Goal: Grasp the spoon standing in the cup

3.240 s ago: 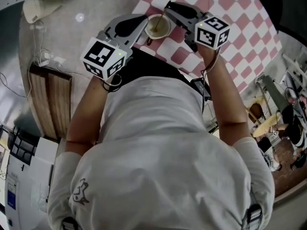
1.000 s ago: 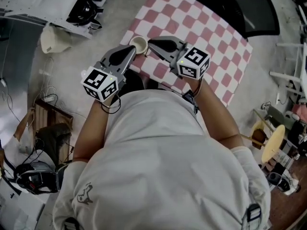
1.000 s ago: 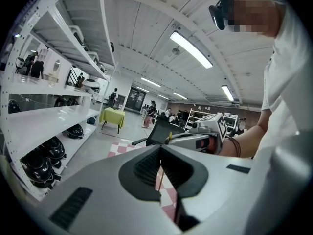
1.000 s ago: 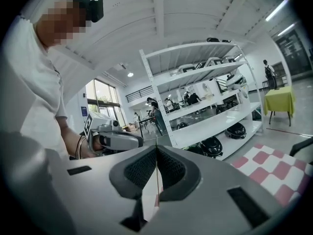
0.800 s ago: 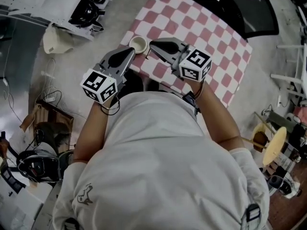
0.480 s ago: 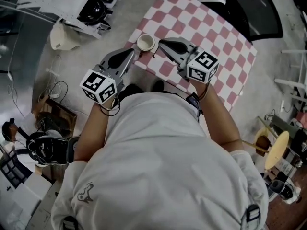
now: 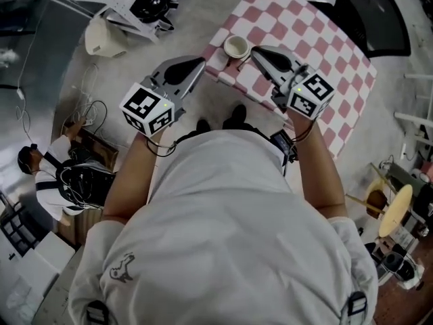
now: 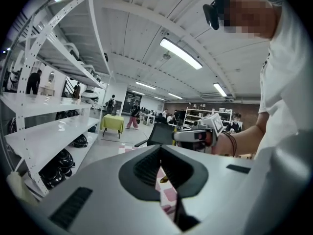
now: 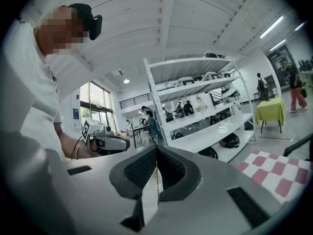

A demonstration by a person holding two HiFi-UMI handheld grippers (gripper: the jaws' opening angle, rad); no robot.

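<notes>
left gripper (image 7: 201,61): clenched, empty, held forward just off table corner | right gripper (image 7: 255,50): clenched, empty, angled over table (image 7: 318,40) edge | cup (image 7: 236,46): on table between both tips | spoon: too small to tell

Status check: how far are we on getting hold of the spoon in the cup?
Nothing is done yet. Nothing is in hand: the left gripper and right gripper are both shut and empty, either side of the cup on the checkered cloth's near corner. The spoon is too small to make out. Left to do: open one gripper, reach the cup, close on the spoon.
</notes>
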